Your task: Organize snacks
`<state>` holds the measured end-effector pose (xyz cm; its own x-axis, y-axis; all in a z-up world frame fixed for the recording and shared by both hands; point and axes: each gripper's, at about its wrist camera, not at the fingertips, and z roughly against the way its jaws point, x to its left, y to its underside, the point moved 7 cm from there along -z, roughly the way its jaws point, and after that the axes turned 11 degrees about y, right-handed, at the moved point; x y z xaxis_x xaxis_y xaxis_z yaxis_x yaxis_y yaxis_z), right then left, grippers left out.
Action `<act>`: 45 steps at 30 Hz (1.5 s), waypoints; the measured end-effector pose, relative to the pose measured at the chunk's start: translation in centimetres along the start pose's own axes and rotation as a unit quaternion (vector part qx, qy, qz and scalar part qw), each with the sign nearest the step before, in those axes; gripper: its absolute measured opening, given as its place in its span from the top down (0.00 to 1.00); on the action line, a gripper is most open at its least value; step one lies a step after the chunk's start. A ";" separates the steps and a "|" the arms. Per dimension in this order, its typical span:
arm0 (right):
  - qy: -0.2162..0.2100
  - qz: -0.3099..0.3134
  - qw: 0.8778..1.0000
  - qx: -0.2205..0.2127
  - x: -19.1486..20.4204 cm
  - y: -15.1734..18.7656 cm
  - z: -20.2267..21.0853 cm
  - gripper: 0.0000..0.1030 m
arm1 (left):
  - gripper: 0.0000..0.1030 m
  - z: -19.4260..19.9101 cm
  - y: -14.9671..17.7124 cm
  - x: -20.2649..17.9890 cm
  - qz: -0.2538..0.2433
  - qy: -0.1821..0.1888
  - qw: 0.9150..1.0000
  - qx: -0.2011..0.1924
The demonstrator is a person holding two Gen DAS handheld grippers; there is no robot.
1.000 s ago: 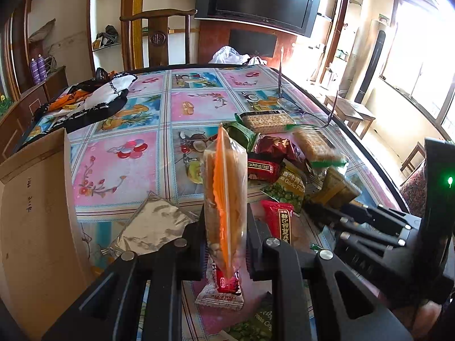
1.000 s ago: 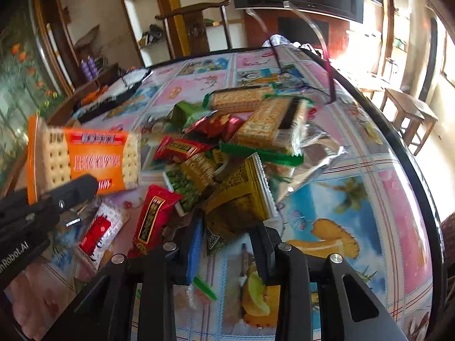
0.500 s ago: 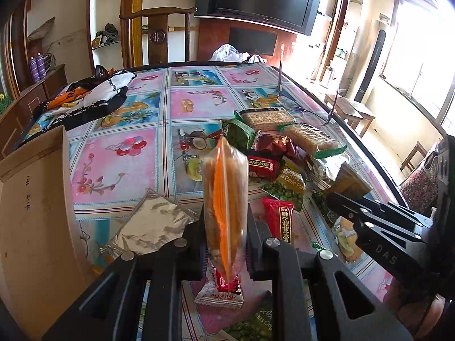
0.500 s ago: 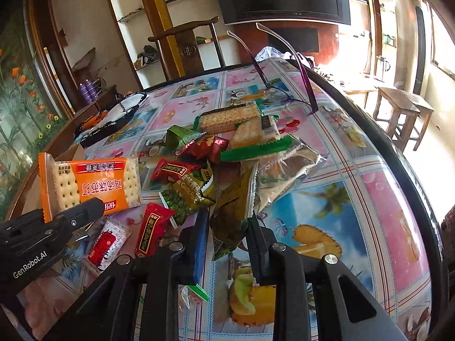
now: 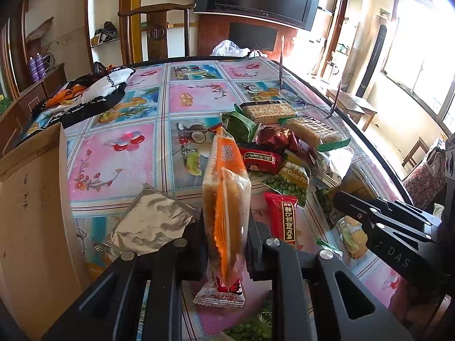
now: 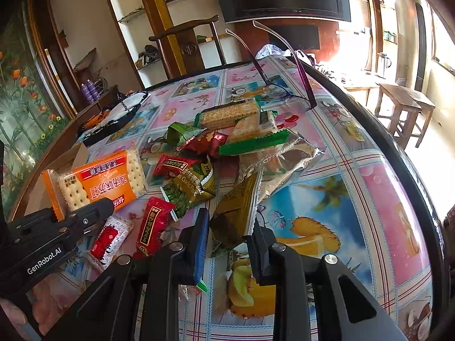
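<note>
Two hand-held grippers are working over the table. Left hand-held gripper is squeezing an orange cracker pack, holding it up on its edge, left of the snack pile. Right hand-held gripper has just been closing and is pinching a yellow packet at the pile's near edge. Cardboard box is standing far left of the pile.

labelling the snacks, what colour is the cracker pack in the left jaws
Orange with clear ends, cracker pack shows best in the right wrist view.
</note>
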<state>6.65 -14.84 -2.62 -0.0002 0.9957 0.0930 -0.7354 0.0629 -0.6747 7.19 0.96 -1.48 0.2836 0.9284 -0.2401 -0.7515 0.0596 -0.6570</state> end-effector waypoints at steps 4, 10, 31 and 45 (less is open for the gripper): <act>0.000 0.002 1.000 0.001 0.1 0.0 0.0 0.74 | 0.82 0.2 -0.1 0.4 0.014 0.008 1.000 0.002; -0.001 0.003 1.000 0.002 0.2 0.1 0.0 0.74 | 0.68 0.1 -0.5 0.7 0.035 0.014 0.999 -0.009; -0.002 0.004 1.000 0.010 0.2 0.2 -0.4 0.74 | 0.55 -2.9 -0.2 -1.5 0.019 0.029 0.999 0.026; 0.010 -0.010 1.000 0.017 -0.6 0.3 -0.8 0.74 | 0.35 -7.5 -1.1 -3.1 -0.033 -0.036 0.996 0.069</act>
<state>6.97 -15.36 -3.48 0.0279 0.9956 0.0900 -0.7575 0.0798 -0.6479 11.58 -4.75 -5.37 0.2960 0.9442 -0.1445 -0.8086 0.1672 -0.5641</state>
